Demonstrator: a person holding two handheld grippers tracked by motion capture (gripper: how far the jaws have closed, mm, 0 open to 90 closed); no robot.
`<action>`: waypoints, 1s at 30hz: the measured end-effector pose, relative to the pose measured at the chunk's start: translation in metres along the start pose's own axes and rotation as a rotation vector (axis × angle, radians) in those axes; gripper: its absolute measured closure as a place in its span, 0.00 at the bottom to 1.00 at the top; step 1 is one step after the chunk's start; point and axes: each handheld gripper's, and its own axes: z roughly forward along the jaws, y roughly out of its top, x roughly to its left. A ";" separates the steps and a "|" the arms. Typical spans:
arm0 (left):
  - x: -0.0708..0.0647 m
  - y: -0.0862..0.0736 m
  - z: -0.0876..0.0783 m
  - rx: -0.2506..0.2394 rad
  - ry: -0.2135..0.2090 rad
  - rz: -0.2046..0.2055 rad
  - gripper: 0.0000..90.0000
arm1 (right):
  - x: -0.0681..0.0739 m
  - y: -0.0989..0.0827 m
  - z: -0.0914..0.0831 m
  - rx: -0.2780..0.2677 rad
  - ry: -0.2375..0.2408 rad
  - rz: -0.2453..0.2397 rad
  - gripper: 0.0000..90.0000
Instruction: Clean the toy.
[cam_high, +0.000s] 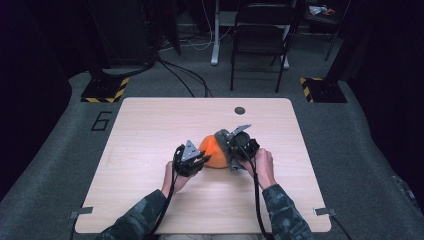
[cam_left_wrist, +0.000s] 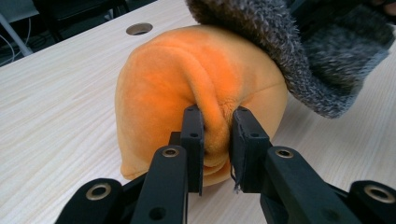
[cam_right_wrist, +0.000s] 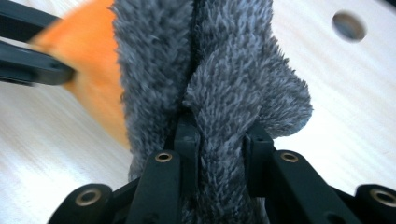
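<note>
Orange plush piece (cam_high: 212, 152): it is seen lying on the wooden surface (cam_high: 150, 150) near its middle, between the two grippers; a soft, rounded form with a fold down its near side in the left gripper view.
Grey fuzzy fabric (cam_high: 223, 142): it is draped over the right end of the orange plush piece and touches it; in the left gripper view it overlaps the plush from above and hangs down toward the surface.
Left gripper (cam_high: 200, 161): it is held at the left side of the plush; its jaws are clamped on a pinched fold of the orange plush, as shown close up in the left gripper view (cam_left_wrist: 217, 140).
Right gripper (cam_high: 231, 150): it is held at the right side; its jaws are clamped on a thick fold of the grey fuzzy fabric, seen in the right gripper view (cam_right_wrist: 219, 140).
Hands: the left hand (cam_high: 175, 177) and the right hand (cam_high: 262, 165) are seen gripping the tools from the near edge.
Round hole (cam_high: 240, 110): it is set in the surface toward the far edge, well apart from the plush.
</note>
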 end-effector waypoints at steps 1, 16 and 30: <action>0.000 0.000 0.000 -0.001 0.001 0.000 0.85 | -0.003 -0.002 0.001 -0.001 0.007 0.022 0.81; 0.001 -0.001 0.000 -0.009 0.000 -0.005 0.84 | -0.033 -0.033 0.046 0.126 0.009 0.156 0.81; 0.003 -0.001 -0.001 -0.024 0.002 -0.012 0.81 | -0.012 0.003 -0.023 -0.067 0.060 0.069 0.81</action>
